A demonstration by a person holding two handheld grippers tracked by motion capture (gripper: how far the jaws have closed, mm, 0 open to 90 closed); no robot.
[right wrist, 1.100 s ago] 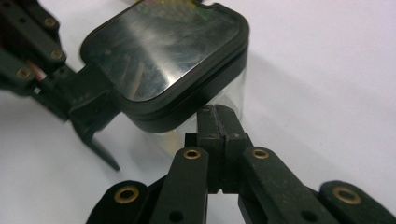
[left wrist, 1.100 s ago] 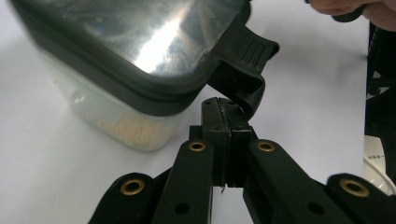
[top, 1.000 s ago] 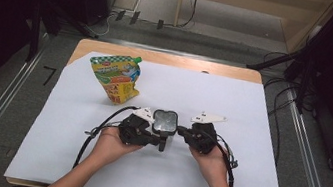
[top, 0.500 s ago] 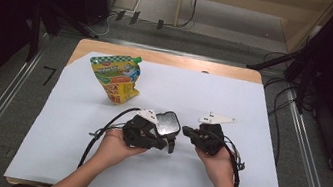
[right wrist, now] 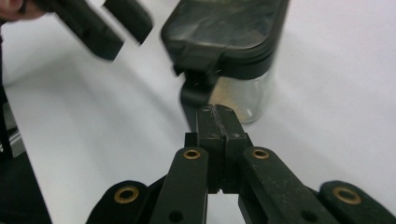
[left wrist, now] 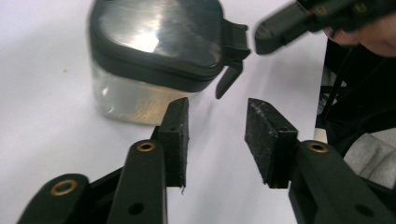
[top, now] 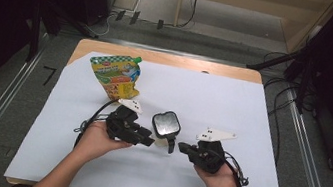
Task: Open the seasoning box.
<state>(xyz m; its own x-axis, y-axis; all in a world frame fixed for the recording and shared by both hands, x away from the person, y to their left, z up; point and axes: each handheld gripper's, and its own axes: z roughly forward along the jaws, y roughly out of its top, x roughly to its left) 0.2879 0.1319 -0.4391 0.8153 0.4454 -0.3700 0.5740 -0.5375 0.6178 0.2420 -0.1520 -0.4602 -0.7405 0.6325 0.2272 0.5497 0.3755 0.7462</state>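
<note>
A small clear jar with a black lid stands mid-table on the white sheet, holding a pale layer at its bottom. Its black latch hangs loose off the lid's edge. My left gripper sits just left of the jar; its jaws have just been opening and stand open with nothing between them. My right gripper is just right of the jar, shut on nothing, its tips a little short of the latch. The jar is free of both.
A green and yellow snack pouch lies at the back left of the white sheet. The wooden table edge runs along the back. Cables trail from both grippers near the hands.
Both grippers have drawn back from the jar, the left to the left and the right to the right. The left jaws, shut before, now stand apart. The jar has stayed put.
</note>
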